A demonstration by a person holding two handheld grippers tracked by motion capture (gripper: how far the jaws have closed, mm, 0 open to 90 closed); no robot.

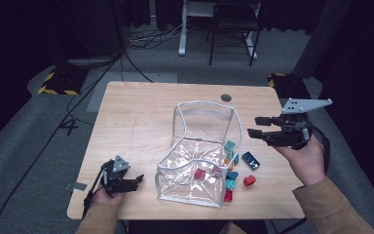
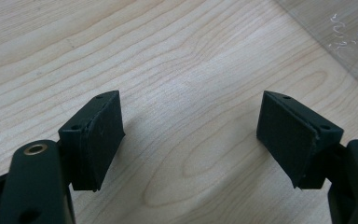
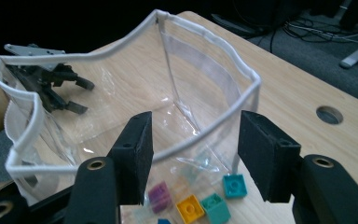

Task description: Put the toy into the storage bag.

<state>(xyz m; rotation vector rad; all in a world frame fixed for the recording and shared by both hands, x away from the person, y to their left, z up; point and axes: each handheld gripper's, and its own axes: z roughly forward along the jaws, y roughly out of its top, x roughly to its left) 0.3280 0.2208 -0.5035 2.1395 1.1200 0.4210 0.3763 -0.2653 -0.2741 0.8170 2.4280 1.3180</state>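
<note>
From the high view I see a clear plastic pouch [image 1: 202, 151] with a white rim standing open in the middle of the wooden surface [image 1: 136, 112]. Small bricks lie at its right side: a red one [image 1: 249, 181], a dark blue one [image 1: 251, 160], and teal ones [image 1: 230, 146] against the pouch wall; another red brick [image 1: 199, 173] shows through the plastic. A round hole [image 1: 226, 97] sits near the surface's far edge. Beyond are grey carpet, cables and a dark chair. My left hand-held gripper [image 1: 139, 179] rests low at the near left corner, jaws spread. My right hand-held gripper [image 1: 253, 126] is raised beside the pouch's right wall, pointing left, jaws apart and empty.

In the left gripper view, both pads stand wide over bare wood grain, the pouch's edge [image 2: 349, 42] at the upper right.

In the right gripper view, the jaws stand apart with nothing pinched, aimed at the pouch rim [image 3: 205, 135]. Below lie a yellow brick [image 3: 190, 208], a purple brick [image 3: 159, 196] and teal bricks [image 3: 234, 185]. The left hand-held gripper [image 3: 81, 95] shows through the plastic.
</note>
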